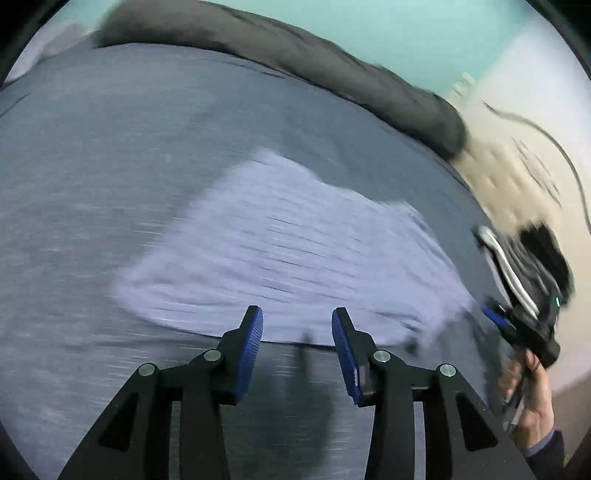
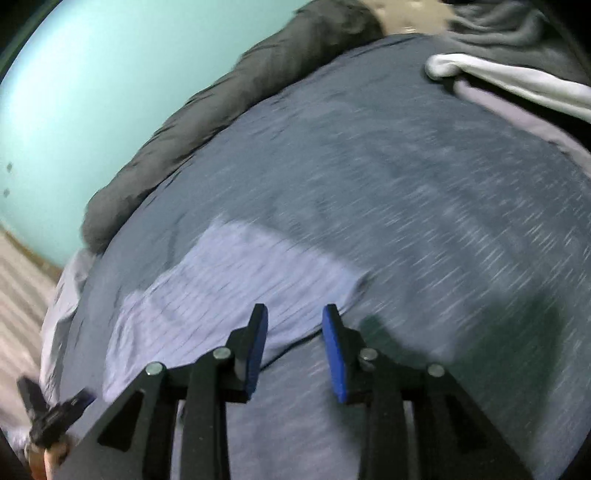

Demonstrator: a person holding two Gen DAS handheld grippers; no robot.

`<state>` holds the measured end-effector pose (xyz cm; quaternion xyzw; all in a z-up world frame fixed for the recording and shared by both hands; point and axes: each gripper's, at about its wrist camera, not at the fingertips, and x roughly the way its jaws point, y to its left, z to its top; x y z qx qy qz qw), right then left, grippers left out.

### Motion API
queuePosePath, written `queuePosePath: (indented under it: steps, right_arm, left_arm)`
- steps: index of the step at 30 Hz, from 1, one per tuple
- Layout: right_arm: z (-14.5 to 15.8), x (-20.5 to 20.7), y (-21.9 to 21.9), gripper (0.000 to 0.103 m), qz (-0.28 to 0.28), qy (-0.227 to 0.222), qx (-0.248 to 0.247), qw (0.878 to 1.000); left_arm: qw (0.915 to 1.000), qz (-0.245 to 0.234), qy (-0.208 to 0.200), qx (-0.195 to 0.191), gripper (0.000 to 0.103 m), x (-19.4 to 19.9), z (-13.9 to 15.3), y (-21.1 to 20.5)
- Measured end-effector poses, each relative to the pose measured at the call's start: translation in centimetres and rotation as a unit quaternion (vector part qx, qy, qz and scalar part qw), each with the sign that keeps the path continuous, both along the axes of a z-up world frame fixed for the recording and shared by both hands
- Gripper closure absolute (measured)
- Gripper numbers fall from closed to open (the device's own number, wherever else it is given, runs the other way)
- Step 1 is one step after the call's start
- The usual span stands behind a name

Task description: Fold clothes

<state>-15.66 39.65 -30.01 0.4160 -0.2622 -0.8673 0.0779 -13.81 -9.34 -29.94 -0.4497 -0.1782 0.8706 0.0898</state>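
Striped pale-lilac garment (image 1: 280,251) lying flat on blue-grey heathered bedding (image 1: 110,155), thin dark lines across it, blurred in both views. Seen again from the right wrist camera (image 2: 229,288), spread just ahead of the tool, near edge curving under the fingertips.

Left gripper (image 1: 297,328) hovering just above near edge of garment, blue-padded fingers (image 1: 255,332) spread apart, nothing between them. Shadow of the tool falling on bedding below.

Right gripper (image 2: 294,325) likewise parted, empty, poised over garment's near right corner; from the left wrist camera visible at far right (image 1: 495,317), blue tip beside garment's corner, contact with cloth not clear through the blur. Hand (image 1: 532,391) wrapped round its handle, dark-blue sleeve cuff (image 1: 543,446) below.

Left tool also caught at lower left of right wrist view (image 2: 55,413), small and blurred.

Dark grey blanket (image 1: 295,55) bunched along far side of bed, against teal wall (image 2: 92,92). White cloth (image 2: 498,81) and grey knit (image 2: 498,33) heaped at far right corner. Beige floor (image 1: 517,155) with a dark cable (image 1: 546,133) beyond the bed.
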Motion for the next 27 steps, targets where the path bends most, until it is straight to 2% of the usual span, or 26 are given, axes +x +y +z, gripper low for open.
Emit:
queuePosePath:
  steps: [5,10,13,16,18,20,23,25,27]
  right_arm:
    - [-0.7,0.8,-7.2,0.071,0.122,-0.020,-0.023,0.992]
    - [-3.1,0.5,-11.2,0.070,0.175,-0.061,-0.034,0.982]
    - [-3.6,0.0,-12.3,0.063,0.190,-0.069,-0.038,0.979]
    - [-3.9,-0.3,-12.7,0.063,0.197,-0.071,-0.044,0.977]
    - [-4.0,-0.5,-12.6,0.063,0.197,-0.073,-0.051,0.976]
    - [-4.1,-0.5,-12.7,0.063,0.198,-0.075,-0.054,0.976]
    - [-4.3,-0.6,-13.0,0.066,0.207,-0.079,-0.052,0.974]
    - [-4.5,-0.6,-13.3,0.081,0.214,-0.083,-0.056,0.972]
    - [-4.7,-0.6,-13.5,0.089,0.217,-0.082,-0.051,0.971]
  left_arm:
    - [0.9944,-0.105,-0.001,-0.014,0.060,-1.2,-0.1,8.9]
    - [0.9913,-0.125,-0.007,-0.040,0.059,-0.9,-0.7,10.2]
    - [0.9891,-0.137,-0.011,-0.055,0.059,-0.7,-1.1,11.0]
    - [0.9896,-0.135,-0.012,-0.050,0.060,-1.7,-1.6,10.9]
    - [0.9901,-0.134,-0.010,-0.041,0.065,-1.8,-1.5,10.8]
    - [0.9893,-0.138,-0.006,-0.047,0.082,-1.9,-1.5,10.9]
    - [0.9874,-0.148,-0.004,-0.058,0.093,-1.8,-1.7,11.0]
    - [0.9871,-0.150,-0.004,-0.057,0.096,-1.8,-1.8,10.9]
    - [0.9872,-0.150,-0.004,-0.055,0.099,-1.8,-1.8,10.8]
